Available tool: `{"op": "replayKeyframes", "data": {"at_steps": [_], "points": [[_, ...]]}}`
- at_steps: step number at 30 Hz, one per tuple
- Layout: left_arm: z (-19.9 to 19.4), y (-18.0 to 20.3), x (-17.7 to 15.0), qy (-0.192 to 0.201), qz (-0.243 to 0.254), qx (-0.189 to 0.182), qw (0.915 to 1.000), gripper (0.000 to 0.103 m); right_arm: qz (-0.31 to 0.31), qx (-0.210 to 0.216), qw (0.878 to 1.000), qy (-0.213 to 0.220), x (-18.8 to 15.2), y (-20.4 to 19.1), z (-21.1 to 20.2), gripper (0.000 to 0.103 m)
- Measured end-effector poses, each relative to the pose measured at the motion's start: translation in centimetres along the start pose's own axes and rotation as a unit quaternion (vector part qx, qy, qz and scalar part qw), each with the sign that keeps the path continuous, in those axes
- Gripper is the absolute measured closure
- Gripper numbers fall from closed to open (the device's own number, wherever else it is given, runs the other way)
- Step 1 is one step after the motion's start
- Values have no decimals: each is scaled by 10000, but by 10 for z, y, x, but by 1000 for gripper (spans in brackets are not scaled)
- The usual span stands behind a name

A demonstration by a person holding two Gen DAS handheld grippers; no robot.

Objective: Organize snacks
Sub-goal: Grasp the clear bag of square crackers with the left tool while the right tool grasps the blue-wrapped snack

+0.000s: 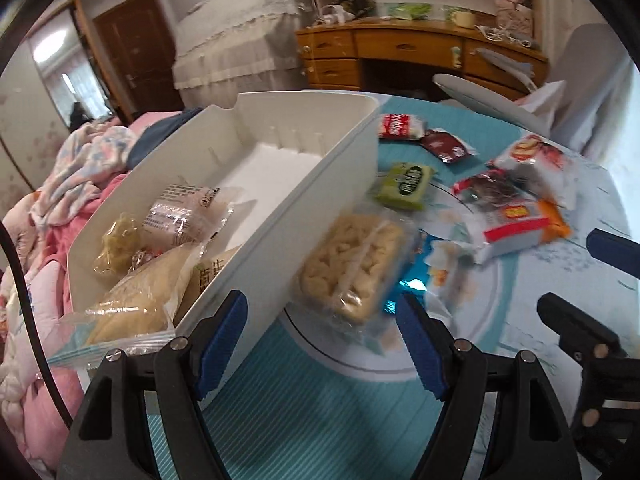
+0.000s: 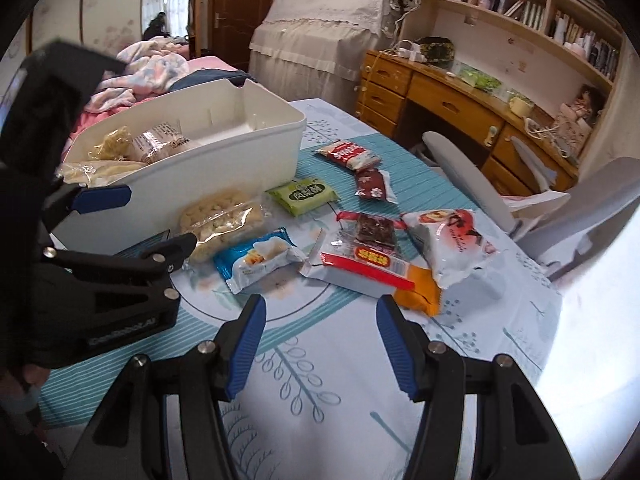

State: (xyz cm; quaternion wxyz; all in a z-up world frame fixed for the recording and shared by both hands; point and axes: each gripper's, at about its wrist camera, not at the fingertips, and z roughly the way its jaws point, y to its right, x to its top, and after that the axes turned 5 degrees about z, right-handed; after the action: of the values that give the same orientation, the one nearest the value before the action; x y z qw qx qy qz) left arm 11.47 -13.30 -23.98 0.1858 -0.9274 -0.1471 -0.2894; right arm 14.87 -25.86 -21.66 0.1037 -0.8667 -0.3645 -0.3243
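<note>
Left gripper [image 1: 322, 342] jaws wide, nothing between, hovering over clear puff bag [image 1: 352, 264] just beside white bin [image 1: 336, 168]. Right gripper [image 2: 318, 346] jaws apart, empty, above tablecloth [image 2: 340, 420] near blue pack [image 2: 260, 262]. Other snacks scattered beyond; some already in bin.

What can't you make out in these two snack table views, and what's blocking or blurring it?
- White bin: its near end in the right wrist view, hidden by the left gripper.
- Blue-and-white packet: motion-blurred in the left wrist view, partly behind the puffed snack bag.
- Small print on the clear wrapper in the bin: too small.
- Zip bag: lower corner hidden by that gripper's own jaws.
</note>
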Motion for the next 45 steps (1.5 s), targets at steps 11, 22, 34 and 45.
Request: {"op": "replayKeyframes", "data": {"at_steps": [11,22,34,45], "points": [[31,16,0,-111,200,155,9996,28,174,476,9987,2,7,6,29,45],[56,14,2,-395,187,-125,9990,42,781,793,9935,-229,14,14,38,45],[49,14,-5,-302,334,-452,9980,63,2349,1221,9598,-934,20,34,71,45],[41,-1,-13,-569,235,-638,9961,65,2892,1036,9376,-1632,32,22,92,45]]}}
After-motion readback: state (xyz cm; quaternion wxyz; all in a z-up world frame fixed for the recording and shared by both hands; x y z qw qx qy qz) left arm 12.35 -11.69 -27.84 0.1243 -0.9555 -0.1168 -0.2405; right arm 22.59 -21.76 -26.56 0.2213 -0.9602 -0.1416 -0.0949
